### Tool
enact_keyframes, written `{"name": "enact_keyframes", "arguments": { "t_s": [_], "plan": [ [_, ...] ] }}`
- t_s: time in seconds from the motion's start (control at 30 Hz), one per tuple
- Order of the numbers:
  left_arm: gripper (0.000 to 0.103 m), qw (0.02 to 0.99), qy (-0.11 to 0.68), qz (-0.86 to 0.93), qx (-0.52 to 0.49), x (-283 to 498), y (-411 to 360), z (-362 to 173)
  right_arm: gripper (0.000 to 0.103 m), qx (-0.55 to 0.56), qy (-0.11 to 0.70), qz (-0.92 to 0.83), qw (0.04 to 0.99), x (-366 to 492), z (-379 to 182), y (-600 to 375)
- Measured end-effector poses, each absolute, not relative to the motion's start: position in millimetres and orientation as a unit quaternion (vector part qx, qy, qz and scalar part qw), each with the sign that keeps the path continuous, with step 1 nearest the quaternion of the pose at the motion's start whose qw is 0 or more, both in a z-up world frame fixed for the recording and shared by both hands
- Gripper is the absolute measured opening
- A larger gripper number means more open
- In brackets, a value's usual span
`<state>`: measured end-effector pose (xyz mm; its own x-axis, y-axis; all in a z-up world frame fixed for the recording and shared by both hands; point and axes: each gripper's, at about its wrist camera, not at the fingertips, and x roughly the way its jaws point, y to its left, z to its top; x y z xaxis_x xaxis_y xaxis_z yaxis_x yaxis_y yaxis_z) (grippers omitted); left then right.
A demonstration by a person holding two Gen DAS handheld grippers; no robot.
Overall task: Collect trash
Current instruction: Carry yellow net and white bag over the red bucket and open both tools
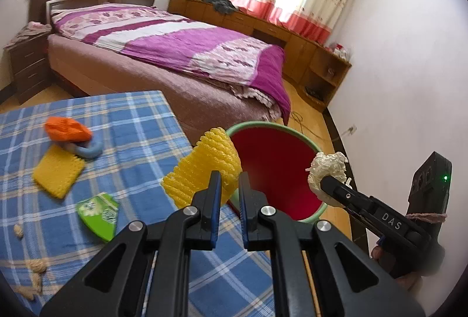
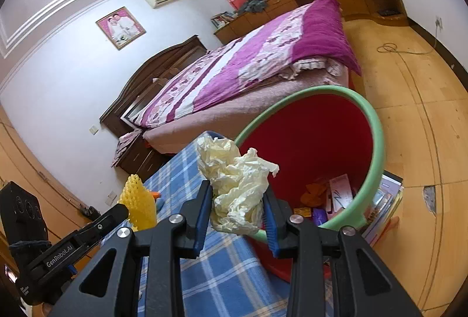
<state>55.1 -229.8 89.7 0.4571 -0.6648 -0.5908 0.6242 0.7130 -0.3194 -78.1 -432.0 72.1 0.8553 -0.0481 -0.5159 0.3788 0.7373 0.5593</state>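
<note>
My left gripper (image 1: 229, 181) is shut on a yellow foam fruit net (image 1: 204, 164) and holds it at the table's right edge, beside the rim of the red bin (image 1: 275, 170). The net also shows in the right wrist view (image 2: 139, 204). My right gripper (image 2: 237, 194) is shut on a crumpled cream paper wad (image 2: 234, 185) just left of the bin's green rim (image 2: 377, 141). In the left wrist view the right gripper (image 1: 324, 181) holds the wad (image 1: 327, 167) above the bin's right rim. Several pieces of trash lie at the bin's bottom (image 2: 330, 200).
On the blue plaid tablecloth (image 1: 131, 126) lie an orange bag (image 1: 67, 128), a flat yellow net (image 1: 57, 170), a green wrapper (image 1: 99, 211), a blue-grey ring (image 1: 90, 151) and paper scraps (image 1: 32, 276). A bed (image 1: 175, 47) stands behind; wooden floor (image 2: 409, 112) lies right of the bin.
</note>
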Motion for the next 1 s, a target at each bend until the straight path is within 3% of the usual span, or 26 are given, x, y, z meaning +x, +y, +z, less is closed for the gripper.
{"name": "enact_keyframes", "arguments": {
  "t_s": [0.73, 0.93, 1.0],
  "plan": [
    [0.011, 0.805, 0.403, -0.434, 0.029, 74.6, -331.9, 44.3, 0.039, 0.383, 0.264, -0.17, 0.869, -72.2, 28.4, -489.5],
    [0.036, 0.799, 0.403, -0.445, 0.034, 72.8, -335.0, 41.9, 0.043, 0.389, 0.267, -0.172, 0.865, -67.1, 22.6, -494.2],
    [0.039, 0.8, 0.398, -0.448, 0.038, 71.0, -335.5, 42.9, 0.044, 0.387, 0.268, -0.172, 0.865, -66.4, 22.6, -493.7]
  ]
}}
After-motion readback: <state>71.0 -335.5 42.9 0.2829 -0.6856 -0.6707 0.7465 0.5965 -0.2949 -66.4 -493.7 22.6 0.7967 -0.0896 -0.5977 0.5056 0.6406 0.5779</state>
